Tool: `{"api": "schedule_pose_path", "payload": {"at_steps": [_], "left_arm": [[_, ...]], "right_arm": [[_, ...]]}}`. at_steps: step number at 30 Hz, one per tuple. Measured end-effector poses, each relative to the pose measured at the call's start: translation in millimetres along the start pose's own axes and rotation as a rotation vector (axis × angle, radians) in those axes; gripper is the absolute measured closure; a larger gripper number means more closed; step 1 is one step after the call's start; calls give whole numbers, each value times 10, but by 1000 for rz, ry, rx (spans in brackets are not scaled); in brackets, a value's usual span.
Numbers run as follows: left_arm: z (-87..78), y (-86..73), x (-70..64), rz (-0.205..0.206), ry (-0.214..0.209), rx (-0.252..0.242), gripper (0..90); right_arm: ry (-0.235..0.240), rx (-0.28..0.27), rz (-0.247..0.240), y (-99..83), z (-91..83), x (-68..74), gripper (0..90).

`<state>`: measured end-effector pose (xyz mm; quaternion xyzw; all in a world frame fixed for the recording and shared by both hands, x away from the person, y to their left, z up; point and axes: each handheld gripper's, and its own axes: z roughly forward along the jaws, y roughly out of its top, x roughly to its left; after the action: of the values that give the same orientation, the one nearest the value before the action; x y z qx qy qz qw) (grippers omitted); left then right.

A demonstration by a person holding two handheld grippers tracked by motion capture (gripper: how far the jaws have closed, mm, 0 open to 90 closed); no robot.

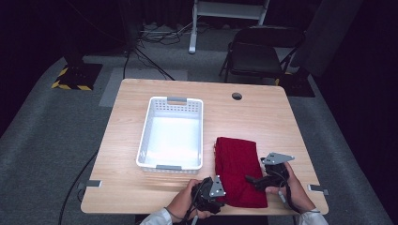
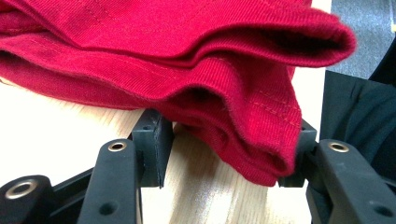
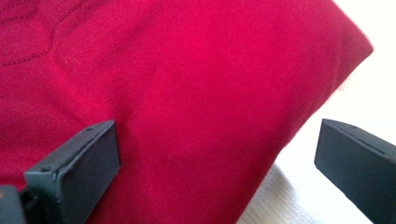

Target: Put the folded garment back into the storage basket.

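Observation:
A folded dark red cloth [image 1: 238,168] lies on the wooden table [image 1: 263,117], at the front right. My left gripper [image 1: 220,197] sits at the cloth's near left corner. In the left gripper view it [image 2: 229,161] is open, and the stacked layers of the cloth [image 2: 196,60] bulge into the gap between the jaws just above the tabletop. My right gripper [image 1: 253,179] reaches in from the cloth's right edge. In the right gripper view it [image 3: 219,163] stands wide open, one jaw over the cloth [image 3: 187,79] and the other past the cloth's edge.
A white plastic basket [image 1: 172,164] with nothing in it stands left of the cloth, mid-table. A round cable hole [image 1: 237,96] is at the back of the table. A black chair [image 1: 256,51] stands behind the table. Metal clips [image 1: 93,183] sit at the front corners.

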<state>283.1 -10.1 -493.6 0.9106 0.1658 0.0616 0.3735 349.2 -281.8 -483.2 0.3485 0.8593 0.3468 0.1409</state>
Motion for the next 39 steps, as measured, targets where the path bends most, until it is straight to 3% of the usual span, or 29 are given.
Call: {"api": "schedule_pose_path", "payload": {"at_steps": [8,16,20,23,28,39], "left_arm": [[0,3,1,0,0,3,473],[2,2,3,1,-1,1,473],[2,4,2,1,0,2,473],[3,2,2,2,0,-1,474],[3,-1,3,3,0,-3,474],[5,-44,-10,-9,10,-38,490]], "right_arm": [[114,3,124,-62,65,-117,33],[208,-12,93,-55,0,-97,346],[200,-27,24,-32,-36,-49,463],[190,-33,16,-25,-55,-34,532],[158,-41,-9,-14,-74,9,575],[132,-82,5,-42,-110,42,633]]}}
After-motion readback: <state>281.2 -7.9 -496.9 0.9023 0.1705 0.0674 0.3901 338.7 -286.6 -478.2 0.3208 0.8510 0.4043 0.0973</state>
